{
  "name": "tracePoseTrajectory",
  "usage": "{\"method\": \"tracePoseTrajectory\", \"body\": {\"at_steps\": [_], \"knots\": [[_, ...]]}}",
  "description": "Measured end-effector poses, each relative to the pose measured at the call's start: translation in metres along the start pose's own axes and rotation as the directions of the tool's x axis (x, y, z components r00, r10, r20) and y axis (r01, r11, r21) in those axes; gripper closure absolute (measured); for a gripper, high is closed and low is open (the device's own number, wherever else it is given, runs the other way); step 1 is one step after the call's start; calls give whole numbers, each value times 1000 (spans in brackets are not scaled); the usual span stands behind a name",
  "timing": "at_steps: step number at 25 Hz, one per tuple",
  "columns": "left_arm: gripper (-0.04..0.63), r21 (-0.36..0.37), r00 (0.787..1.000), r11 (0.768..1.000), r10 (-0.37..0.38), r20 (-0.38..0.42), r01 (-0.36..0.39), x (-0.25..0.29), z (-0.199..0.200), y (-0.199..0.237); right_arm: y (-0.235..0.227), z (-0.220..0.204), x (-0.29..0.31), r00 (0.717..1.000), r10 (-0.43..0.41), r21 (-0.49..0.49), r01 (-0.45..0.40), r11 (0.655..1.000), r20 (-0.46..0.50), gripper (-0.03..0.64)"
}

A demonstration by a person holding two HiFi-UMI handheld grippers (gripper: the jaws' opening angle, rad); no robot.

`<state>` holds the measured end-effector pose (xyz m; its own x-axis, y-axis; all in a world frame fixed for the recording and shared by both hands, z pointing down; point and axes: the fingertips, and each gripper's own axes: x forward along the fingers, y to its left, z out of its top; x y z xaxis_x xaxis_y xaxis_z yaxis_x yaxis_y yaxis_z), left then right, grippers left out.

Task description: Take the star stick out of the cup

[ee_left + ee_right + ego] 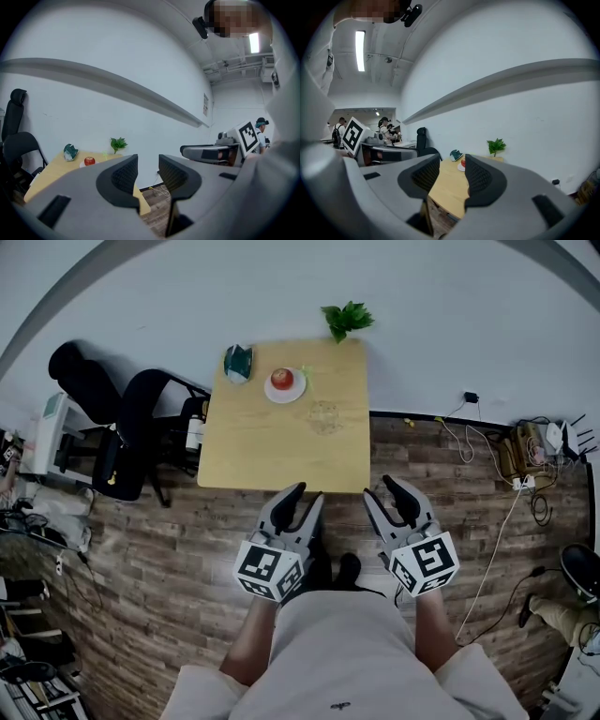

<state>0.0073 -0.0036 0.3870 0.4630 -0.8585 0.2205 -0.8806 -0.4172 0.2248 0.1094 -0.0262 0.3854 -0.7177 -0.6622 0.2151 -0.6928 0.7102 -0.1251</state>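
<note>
Table (pixel 272 451): showing up in pale yellow wood.
Apple (pixel 282 379): glowing red.
Plate (pixel 298 390): gleaming white.
Plant (pixel 346 319): showing leafy green.
Floor (pixel 169 549): running in streaky brown planks.
Chair (pixel 127 427): reading black.
Left gripper (pixel 307 495), right gripper (pixel 378 488): wearing grey and black.
Cubes (pixel 267 568): flashing black-and-white squares.

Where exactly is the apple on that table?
Find the wooden table against the white wall and follow its far edge. Between the dark green object at the left corner and the leafy plant at the right sits a white plate; the apple on it is the only red thing.
</note>
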Motion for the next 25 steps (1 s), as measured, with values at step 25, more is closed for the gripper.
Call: {"method": "tracePoseTrajectory", "body": {"at_steps": [25], "knots": [[477,11,989,989,-147,-22,147,110,51,138,-38,44,138,991,-131,12,132,991,-23,471]]}}
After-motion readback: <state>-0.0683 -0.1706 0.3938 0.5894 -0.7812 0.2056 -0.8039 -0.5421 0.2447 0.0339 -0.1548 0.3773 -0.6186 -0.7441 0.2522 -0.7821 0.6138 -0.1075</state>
